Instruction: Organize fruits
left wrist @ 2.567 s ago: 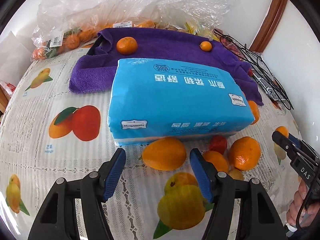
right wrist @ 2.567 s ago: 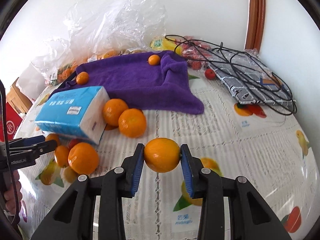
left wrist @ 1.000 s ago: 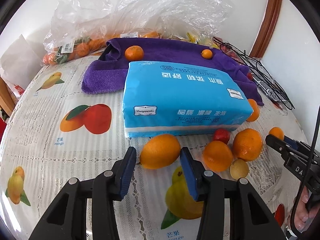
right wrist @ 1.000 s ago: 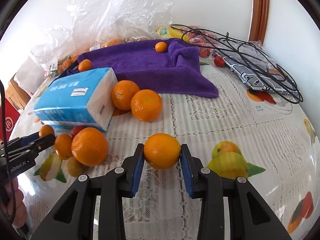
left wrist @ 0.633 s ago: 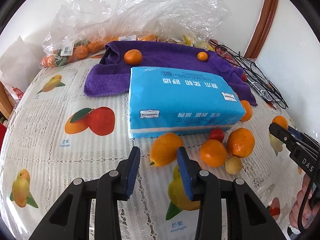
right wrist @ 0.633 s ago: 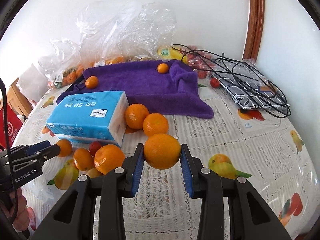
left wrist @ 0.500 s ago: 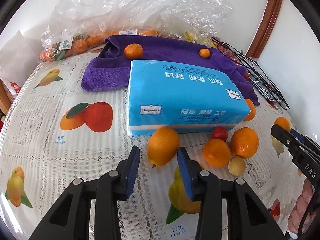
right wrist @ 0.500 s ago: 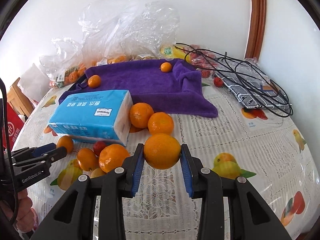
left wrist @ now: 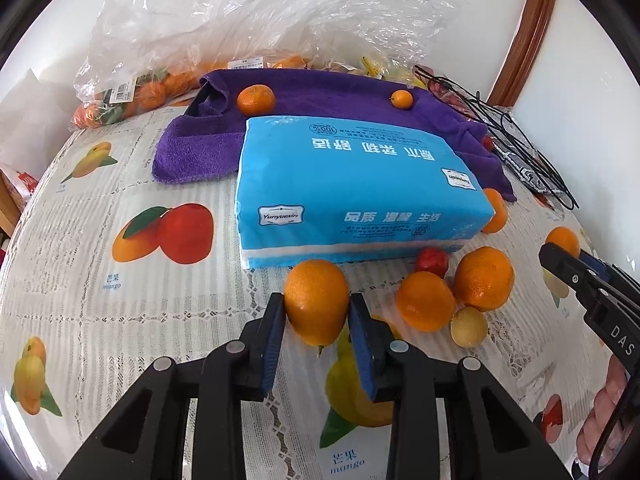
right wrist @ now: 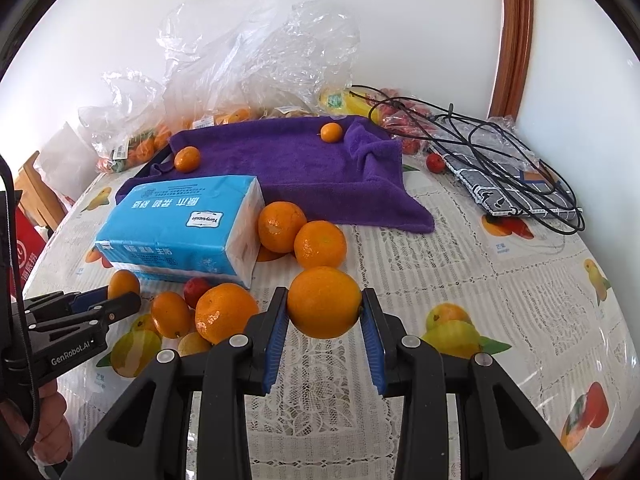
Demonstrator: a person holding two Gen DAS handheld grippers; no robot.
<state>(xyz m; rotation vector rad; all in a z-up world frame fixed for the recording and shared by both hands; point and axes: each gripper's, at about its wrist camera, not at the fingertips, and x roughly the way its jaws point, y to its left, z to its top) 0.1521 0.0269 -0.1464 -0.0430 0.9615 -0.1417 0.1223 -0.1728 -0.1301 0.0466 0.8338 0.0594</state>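
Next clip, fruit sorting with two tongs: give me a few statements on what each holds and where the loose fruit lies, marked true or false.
1. The right tongs grip an orange. True.
2. The left tongs are empty. False: they have just closed on an oblong orange.
3. Two small oranges lie on the purple towel. True.
4. The tissue pack is red. False: it is blue.

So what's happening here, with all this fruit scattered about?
A person is sorting fruit with a handheld gripper in each hand. The right gripper holds an orange above the table. The left gripper, its jaws just closing, clamps another orange beside the blue tissue pack. More oranges lie loose nearby.
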